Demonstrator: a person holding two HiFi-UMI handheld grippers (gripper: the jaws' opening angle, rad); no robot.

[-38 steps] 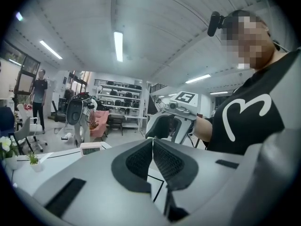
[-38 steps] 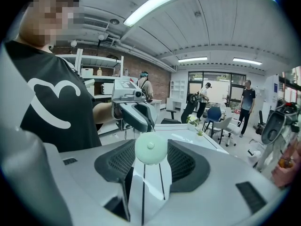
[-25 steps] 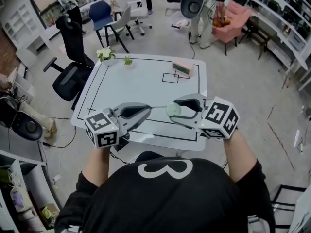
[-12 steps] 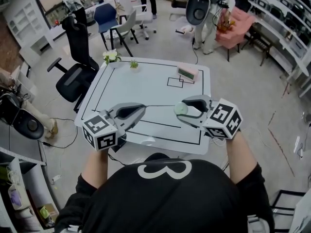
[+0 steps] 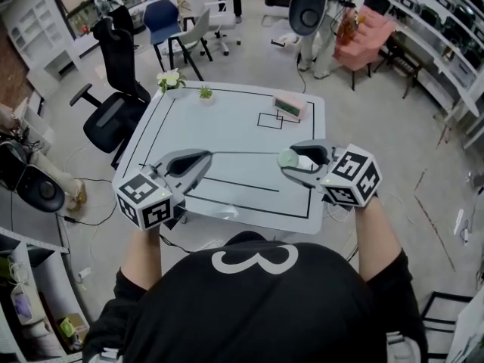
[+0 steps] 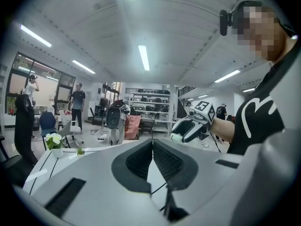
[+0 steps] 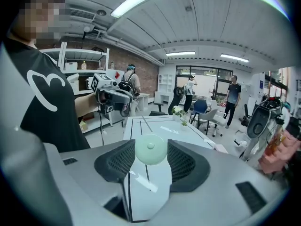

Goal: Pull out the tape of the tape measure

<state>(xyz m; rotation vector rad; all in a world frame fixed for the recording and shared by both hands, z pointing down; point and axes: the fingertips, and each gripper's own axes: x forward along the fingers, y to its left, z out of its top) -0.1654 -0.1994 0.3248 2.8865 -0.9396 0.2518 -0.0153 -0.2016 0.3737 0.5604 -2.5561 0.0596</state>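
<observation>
Clamping the round, pale green tape measure [image 7: 151, 149] between its jaws, the right gripper [image 5: 290, 159] is held partly open, as wide as the case, and both pads are pressed against the sides of the case. The left gripper [image 5: 207, 157] is fully closed, and the end of the tape [image 5: 246, 153] is pinched between its tips. The tape is seen as a thin, straight line which is stretched from the left gripper's tips across to the case in the right gripper. Both grippers are held above the near part of a white table [image 5: 227, 131], which is marked with black lines, and their tips are turned toward each other. Beyond the right gripper, near the far edge of the table, a pink box [image 5: 290, 106] is placed. Beyond the left gripper, at the far corner, a pot of white flowers [image 5: 169, 80] and a small green plant [image 5: 205, 92] are seen near each other. In the left gripper view the right gripper is seen just ahead of the closed jaws.
</observation>
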